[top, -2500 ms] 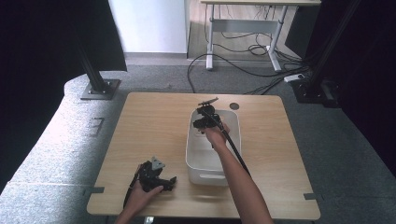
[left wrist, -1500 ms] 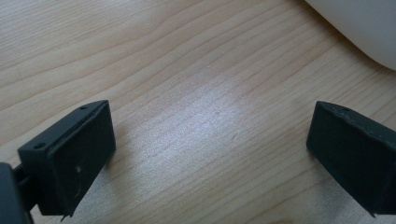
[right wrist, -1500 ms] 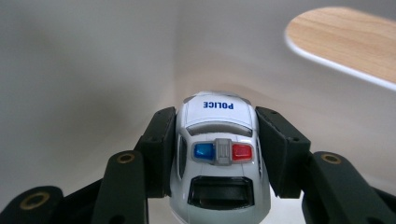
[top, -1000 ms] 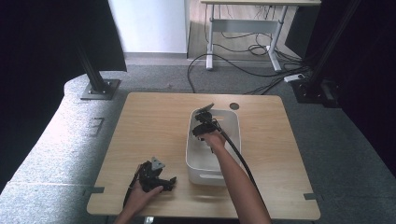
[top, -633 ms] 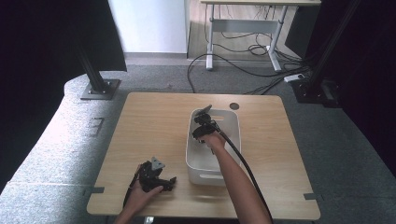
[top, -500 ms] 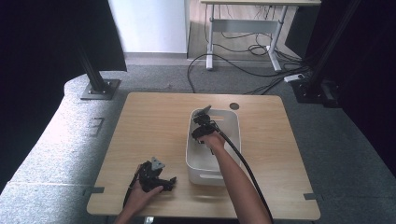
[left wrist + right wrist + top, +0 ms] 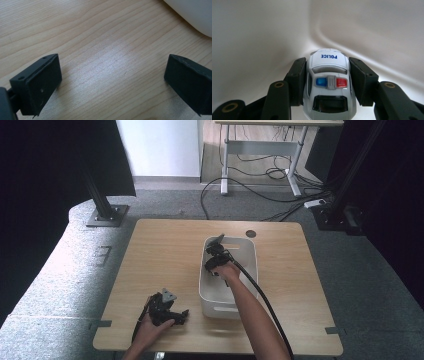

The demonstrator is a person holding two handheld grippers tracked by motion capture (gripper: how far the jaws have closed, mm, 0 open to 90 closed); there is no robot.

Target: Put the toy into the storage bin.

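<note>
A white toy police car with blue and red roof lights sits between the jaws of my right gripper, which is shut on its sides. The car's nose points into a corner of the white bin. From above, the right gripper reaches down inside the white bin at the table's middle. My left gripper rests on the wooden table near the front edge, open, with bare wood between its pads.
The bin's white wall lies just beyond the left gripper's right jaw. A dark round grommet sits at the table's far edge. Cables and a desk frame stand on the floor beyond the table.
My right gripper has moved from above the bin's far rim toward me and down into the bin. The left gripper has stayed where it was.
</note>
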